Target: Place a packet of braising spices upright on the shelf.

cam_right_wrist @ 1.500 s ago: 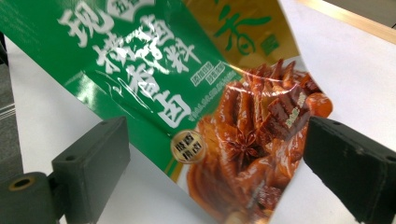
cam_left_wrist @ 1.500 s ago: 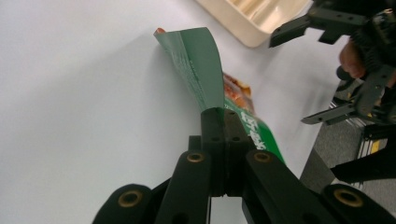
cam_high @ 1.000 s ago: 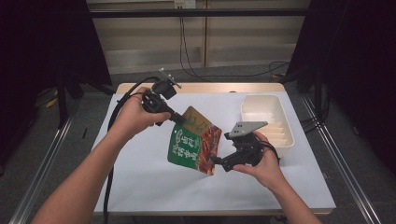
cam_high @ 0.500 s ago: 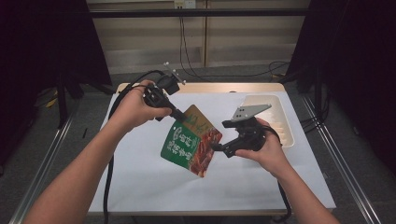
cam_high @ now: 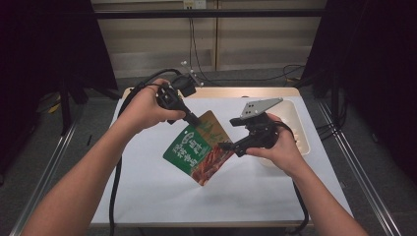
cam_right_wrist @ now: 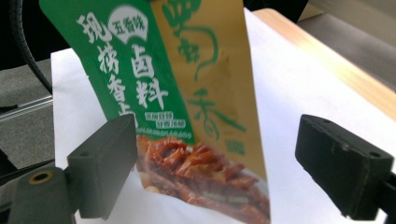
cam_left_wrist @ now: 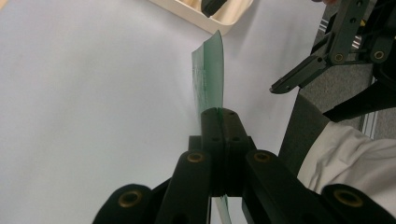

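Pouch [cam_high: 199, 152] of green, gold and red, printed with a picture of cooked food, hangs in the air above the white table [cam_high: 147, 191], tilted with one corner pointing down and not touching the surface. Your left gripper [cam_high: 195, 121] has its jaws pressed fully together on the pouch's upper edge; in the left gripper view the thin green film [cam_left_wrist: 208, 79] rises edge-on from between the closed black jaws. Your right gripper [cam_high: 224, 146] sits at the pouch's right side with its jaws standing wide, and they have just been closing a little; in the right gripper view the pouch [cam_right_wrist: 187, 121] lies between and beyond the two black pads [cam_right_wrist: 100, 165], and neither pad presses on it. A cream tray [cam_high: 297, 123] rests on the table behind your right hand [cam_high: 278, 147]. The step appears to be taking a second hold on the pouch. To do it well, keep the left grip firm and steady so the film does not swing, slide the right jaws further over the side edge so both pads cover flat film rather than the bare rim, and close squarely. Avoid pinching the bulging lower part, which may slip or crumple under the pads
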Tool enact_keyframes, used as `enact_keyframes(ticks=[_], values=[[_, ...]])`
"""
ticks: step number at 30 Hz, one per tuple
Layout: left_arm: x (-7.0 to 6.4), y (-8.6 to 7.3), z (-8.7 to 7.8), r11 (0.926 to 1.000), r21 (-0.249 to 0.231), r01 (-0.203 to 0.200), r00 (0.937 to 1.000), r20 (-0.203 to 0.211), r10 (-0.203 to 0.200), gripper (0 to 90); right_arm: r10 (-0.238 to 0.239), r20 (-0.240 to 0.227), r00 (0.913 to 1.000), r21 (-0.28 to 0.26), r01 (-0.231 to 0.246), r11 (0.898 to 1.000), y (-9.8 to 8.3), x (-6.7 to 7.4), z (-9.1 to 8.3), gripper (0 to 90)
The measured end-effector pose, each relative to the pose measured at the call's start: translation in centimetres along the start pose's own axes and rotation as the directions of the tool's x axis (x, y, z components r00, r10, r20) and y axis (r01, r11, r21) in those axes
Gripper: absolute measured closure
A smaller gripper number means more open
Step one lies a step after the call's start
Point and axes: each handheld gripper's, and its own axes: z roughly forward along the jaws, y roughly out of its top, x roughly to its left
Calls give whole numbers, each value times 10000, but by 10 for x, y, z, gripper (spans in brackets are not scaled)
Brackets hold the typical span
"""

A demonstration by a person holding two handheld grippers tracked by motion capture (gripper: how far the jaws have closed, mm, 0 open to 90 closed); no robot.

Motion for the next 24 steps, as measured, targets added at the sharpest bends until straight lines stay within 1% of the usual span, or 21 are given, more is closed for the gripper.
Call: enact_keyframes(ticks=[1,3,4,5,7,8,9,10,12,13,14,15,16,17,18,19,20,22,24], values=[[-1,2,0,9998,73,-157,9999,43,157,900,-88,7,10000,7,88,10000,2,0,0,144],[-2,3,1,9997,55,-227,9997,1,227,900,-144,-14,9999,15,144,9999,4,-1,0,153],[-3,4,1,10000,-41,-73,10000,63,74,900,-213,-49,9998,31,213,9998,6,-1,0,157],[-3,5,2,9996,40,-271,9996,110,271,900,-219,-48,9997,45,219,9998,8,-2,0,157],[-4,6,2,9989,126,-447,9990,99,446,900,-217,-81,9997,-115,216,9997,12,-4,-1,199],[-4,6,2,9989,126,-447,9990,99,446,900,-217,-81,9997,-115,216,9997,12,-4,-1,199],[-5,7,3,9995,-40,-311,9995,81,311,900,-270,-103,9996,-166,269,9995,15,-4,-2,205],[-5,8,2,9990,106,-445,9990,104,444,900,-311,-143,9994,-142,309,9994,16,-4,-2,207],[-5,8,3,9991,74,-420,9991,91,419,900,-355,-166,9992,-74,354,9993,18,-4,-1,207],[-5,9,2,9991,144,-411,9991,139,409,900,-416,-162,9990,-12,415,9991,19,-3,-1,210],[-6,10,4,9991,67,-408,9991,67,408,900,-532,-230,9983,97,535,9985,22,-3,0,222],[-6,11,3,9986,194,-488,9988,107,486,900,-572,-276,9980,108,575,9983,23,-3,1,224],[-6,12,4,9983,222,-534,9985,158,530,900,-569,-307,9979,105,573,9983,24,-3,1,232],[-7,12,5,9992,129,-386,9992,69,385,900,-577,-385,9976,130,582,9982,25,-4,2,254],[-6,13,5,9982,221,-560,9983,144,556,900,-607,-428,9972,100,611,9981,26,-4,3,269],[-7,14,5,9977,256,-632,9979,130,629,900,-591,-503,9970,124,598,9981,27,-4,4,279],[-6,15,5,9961,341,-813,9966,164,808,900,-633,-502,9967,161,641,9978,28,-4,5,286],[-8,16,7,9978,187,-642,9977,208,638,900,-818,-576,9950,257,834,9962,29,-3,7,320],[-9,16,8,9980,111,-622,9979,210,620,900,-856,-668,9941,258,875,9958,31,-3,8,346]])
